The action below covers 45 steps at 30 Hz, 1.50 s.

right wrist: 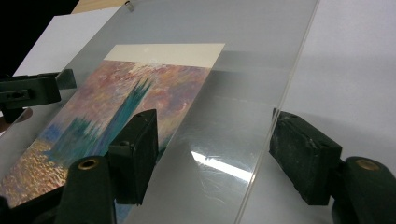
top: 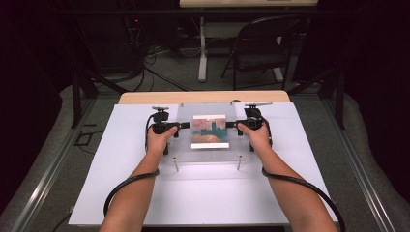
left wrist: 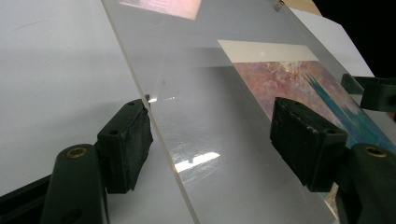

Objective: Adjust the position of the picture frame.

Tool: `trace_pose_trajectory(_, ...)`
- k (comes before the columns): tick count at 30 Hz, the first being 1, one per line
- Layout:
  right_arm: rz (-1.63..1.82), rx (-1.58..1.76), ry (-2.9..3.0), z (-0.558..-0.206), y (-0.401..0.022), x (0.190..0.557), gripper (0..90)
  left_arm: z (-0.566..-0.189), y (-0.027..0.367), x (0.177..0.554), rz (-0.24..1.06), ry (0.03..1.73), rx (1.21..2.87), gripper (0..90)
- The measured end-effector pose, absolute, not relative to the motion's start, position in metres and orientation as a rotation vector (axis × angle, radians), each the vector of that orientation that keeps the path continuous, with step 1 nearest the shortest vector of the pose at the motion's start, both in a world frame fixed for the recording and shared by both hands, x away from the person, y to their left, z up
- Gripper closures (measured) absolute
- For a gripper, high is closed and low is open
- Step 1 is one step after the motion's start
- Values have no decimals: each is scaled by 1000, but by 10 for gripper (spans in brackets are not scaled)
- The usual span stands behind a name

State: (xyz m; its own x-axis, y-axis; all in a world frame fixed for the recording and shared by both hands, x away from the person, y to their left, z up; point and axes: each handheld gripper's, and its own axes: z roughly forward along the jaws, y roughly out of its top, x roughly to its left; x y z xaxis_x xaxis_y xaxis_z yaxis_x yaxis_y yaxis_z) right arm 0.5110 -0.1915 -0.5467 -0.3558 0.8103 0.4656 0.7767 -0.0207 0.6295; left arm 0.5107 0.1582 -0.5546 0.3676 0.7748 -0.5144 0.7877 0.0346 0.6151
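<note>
Seen from above, a person's two forearms reach in over a white tabletop (top: 121, 193), each hand carrying a black two-jaw claw to either side of a clear acrylic panel (top: 186, 147). A colourful print (top: 210, 131), washed in pink, teal and orange under a cream top band, lies beneath the transparent sheet near the middle of the tabletop. Two small metal pegs (top: 176, 164) stand at the panel's near corners.

At the panel's left edge, the left claw (left wrist: 212, 135) straddles the acrylic with its jaws spread wide: one black pad (left wrist: 126, 144) sits at the sheet's rim, though whether it touches cannot be told, while the other pad (left wrist: 306, 140) stands apart over the print's side. Nothing is clamped.

At the opposite edge, the right claw (right wrist: 215, 156) is likewise open, its jaws set on either side of the panel's rim. One pad (right wrist: 137, 154) hovers over the print, the other (right wrist: 301, 156) is on the white surface side, and a gap shows between that pad and the acrylic edge.

In the right gripper view the other claw shows at the far left side of the panel, level with the print. A black cable (top: 123, 186) trails from each tool back along the person's arms. Behind the tabletop, a dark folding chair (top: 263, 46) stands on a grey floor.
</note>
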Motion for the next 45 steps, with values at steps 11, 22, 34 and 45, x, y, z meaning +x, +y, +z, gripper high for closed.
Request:
trace_pose_trajectory(11, 1356, 1763, 2167, -546, -192, 512, 332, -556, 160, 512, -22, 1388, 1706, 318)
trace_pose_trajectory(22, 1352, 1761, 2177, -544, -192, 511, 337, -555, 162, 512, -28, 1386, 1693, 342)
trace_pose_trajectory(34, 1377, 1648, 2186, -531, -191, 509, 347, -544, 171, 509, 11, 1349, 1646, 392)
trace_pose_trajectory(45, 1393, 1579, 2161, -522, -190, 499, 351, -533, 173, 504, 27, 1328, 1629, 446)
